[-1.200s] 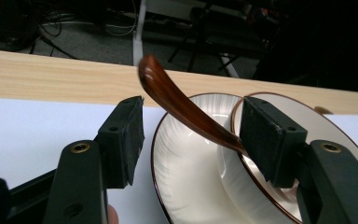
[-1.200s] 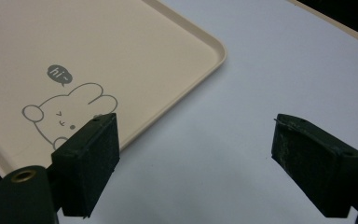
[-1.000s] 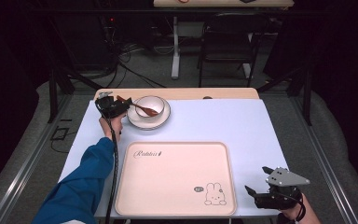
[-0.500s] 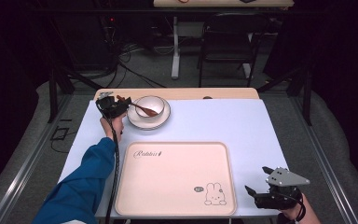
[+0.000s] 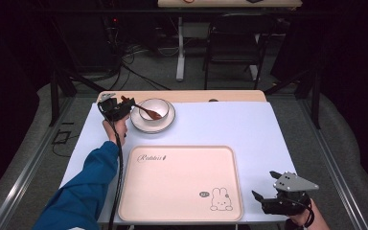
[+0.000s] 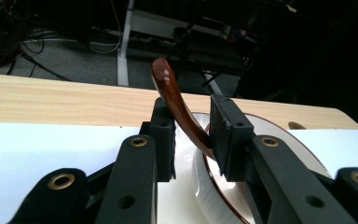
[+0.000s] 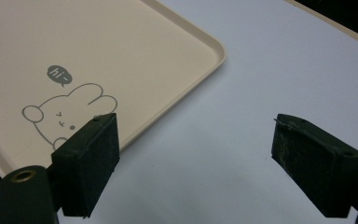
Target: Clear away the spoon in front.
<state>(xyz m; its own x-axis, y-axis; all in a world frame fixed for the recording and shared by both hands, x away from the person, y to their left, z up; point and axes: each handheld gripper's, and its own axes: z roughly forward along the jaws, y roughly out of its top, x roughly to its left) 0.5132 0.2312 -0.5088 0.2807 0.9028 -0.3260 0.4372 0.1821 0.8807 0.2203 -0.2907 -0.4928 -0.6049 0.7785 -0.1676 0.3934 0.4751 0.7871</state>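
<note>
A dark red-brown spoon [image 5: 149, 113] rests in a white bowl [image 5: 159, 106] on a white saucer [image 5: 168, 122] at the table's far left. My left gripper [image 5: 126, 102] reaches in from the left. In the left gripper view the spoon's handle [image 6: 177, 102] slants up between the pads of the left gripper [image 6: 191, 119]. The jaws have just been closing around the handle, and a gap still shows beside it. My right gripper [image 5: 264, 186] rests open near the front right corner. In its own view the right gripper [image 7: 193, 140] has nothing between its pads.
A large beige tray [image 5: 182, 191] with a rabbit drawing [image 7: 65, 112] lies at the front middle of the white table [image 5: 230, 124]. A wooden strip [image 6: 51, 100] runs along the table's far edge. Chairs, desk legs and cables stand on the floor beyond.
In the high view both hands stay where they were. No object has shifted.
</note>
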